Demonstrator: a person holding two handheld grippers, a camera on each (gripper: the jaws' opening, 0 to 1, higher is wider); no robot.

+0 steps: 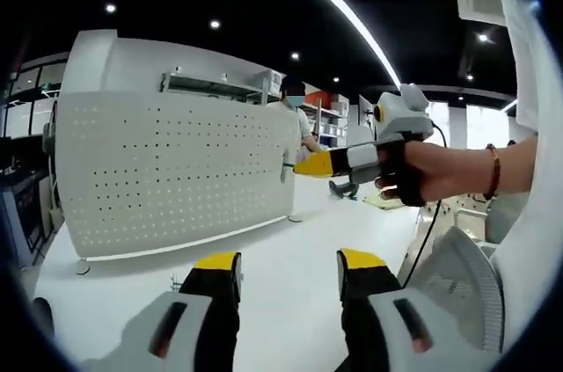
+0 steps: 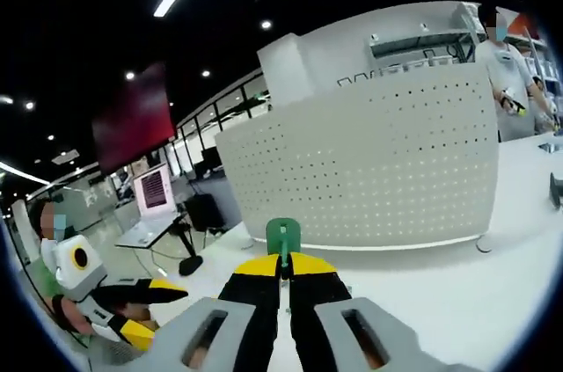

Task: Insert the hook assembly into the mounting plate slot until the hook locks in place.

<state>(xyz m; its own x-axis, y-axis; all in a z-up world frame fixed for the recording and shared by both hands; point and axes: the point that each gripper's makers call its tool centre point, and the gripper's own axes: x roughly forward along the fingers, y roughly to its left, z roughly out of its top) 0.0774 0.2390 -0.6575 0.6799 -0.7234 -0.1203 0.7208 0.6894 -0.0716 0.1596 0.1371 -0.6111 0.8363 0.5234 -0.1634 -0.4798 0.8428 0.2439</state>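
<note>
A white perforated mounting plate stands upright on the white tabletop, and everything else sits around it. In the left gripper view, the left tool hovers low in front of the plate, well apart from it, its two yellow-tipped jaws spread wide with nothing between them. In that same view the right tool reaches in from the side, held in a person's gloved hand; its yellow tip sits just beside the plate's near vertical edge, where a small green piece shows, too small to tell whether it touches the plate.

In the right gripper view, the right tool points at the face of the plate, its jaws pressed together on the green hook assembly, which stands upright out of the tips in front of the plate's lower rows of holes. The hook is not seated in any slot that can be seen. The left tool shows low at the side, away from the plate.

Behind the plate stands a person in a light shirt, next to shelving.
</note>
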